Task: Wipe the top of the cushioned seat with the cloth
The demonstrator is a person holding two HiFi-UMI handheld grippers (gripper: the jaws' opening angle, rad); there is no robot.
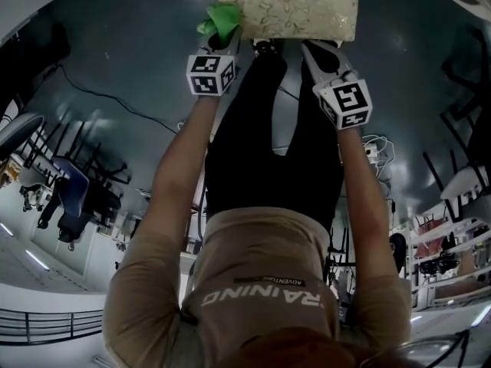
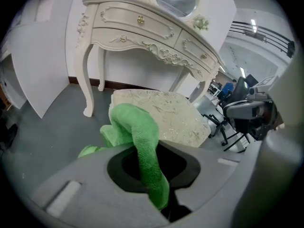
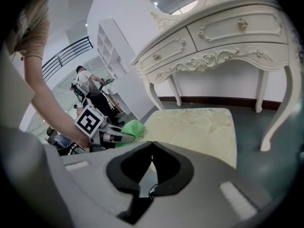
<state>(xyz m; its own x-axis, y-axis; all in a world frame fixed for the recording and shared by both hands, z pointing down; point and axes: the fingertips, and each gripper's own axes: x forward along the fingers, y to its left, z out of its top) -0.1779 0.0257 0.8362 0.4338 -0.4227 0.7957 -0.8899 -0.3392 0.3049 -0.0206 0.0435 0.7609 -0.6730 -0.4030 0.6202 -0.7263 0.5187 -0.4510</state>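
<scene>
The cushioned seat (image 1: pixel 285 6) is cream with a leafy pattern and stands in front of a white dressing table (image 2: pixel 142 30). My left gripper (image 1: pixel 222 43) is shut on a green cloth (image 1: pixel 221 18), held at the seat's near left corner. In the left gripper view the green cloth (image 2: pixel 137 141) bulges out of the jaws above the seat (image 2: pixel 166 115). My right gripper (image 1: pixel 321 50) is shut with nothing in it, at the seat's near right edge. From the right gripper view the seat (image 3: pixel 199 127) lies just ahead, the cloth (image 3: pixel 129 129) at its left edge.
The dressing table (image 3: pixel 223 42) stands behind the seat, its curved legs (image 2: pixel 90 80) on the grey floor. Office chairs (image 1: pixel 69 198) and metal frames stand further back on both sides. A cable (image 1: pixel 100 98) runs over the floor at left.
</scene>
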